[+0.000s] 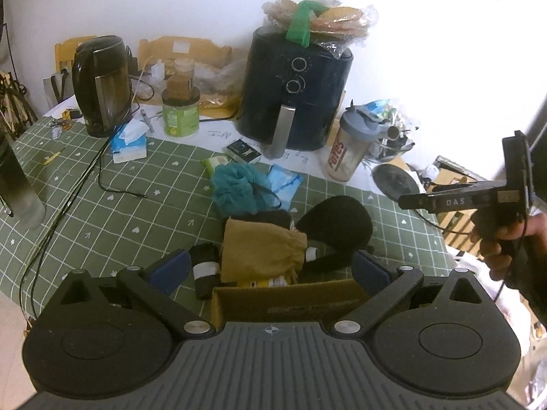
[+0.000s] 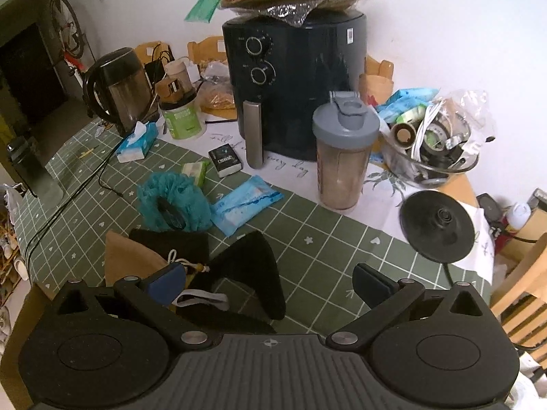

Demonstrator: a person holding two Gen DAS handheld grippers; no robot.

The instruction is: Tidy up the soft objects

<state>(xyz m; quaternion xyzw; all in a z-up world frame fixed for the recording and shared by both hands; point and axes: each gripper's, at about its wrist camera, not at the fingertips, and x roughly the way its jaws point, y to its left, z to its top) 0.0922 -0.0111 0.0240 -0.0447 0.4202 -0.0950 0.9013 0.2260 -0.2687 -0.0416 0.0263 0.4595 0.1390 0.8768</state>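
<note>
My left gripper (image 1: 270, 270) is open above a cardboard box (image 1: 290, 297) at the table's near edge. Between its fingers I see a tan drawstring pouch (image 1: 263, 249), a black roll with a white band (image 1: 205, 270) and a black padded piece (image 1: 338, 225). A teal bath puff (image 1: 236, 188) and a blue soft pack (image 1: 283, 181) lie further back. My right gripper (image 2: 270, 283) is open and empty, hovering over the black padded piece (image 2: 249, 273), with the tan pouch (image 2: 130, 259) at its left finger. The teal puff (image 2: 171, 205) and blue pack (image 2: 246, 201) lie beyond.
A dark air fryer (image 1: 294, 92) with bagged flatbreads on top, a kettle (image 1: 102, 85), a green jar (image 1: 181, 112), a tissue box (image 1: 131, 143) and a shaker bottle (image 2: 345, 157) stand at the back. A glass bowl (image 2: 430, 150) and kettle base (image 2: 437, 225) sit right. Black cables (image 1: 68, 198) cross the left.
</note>
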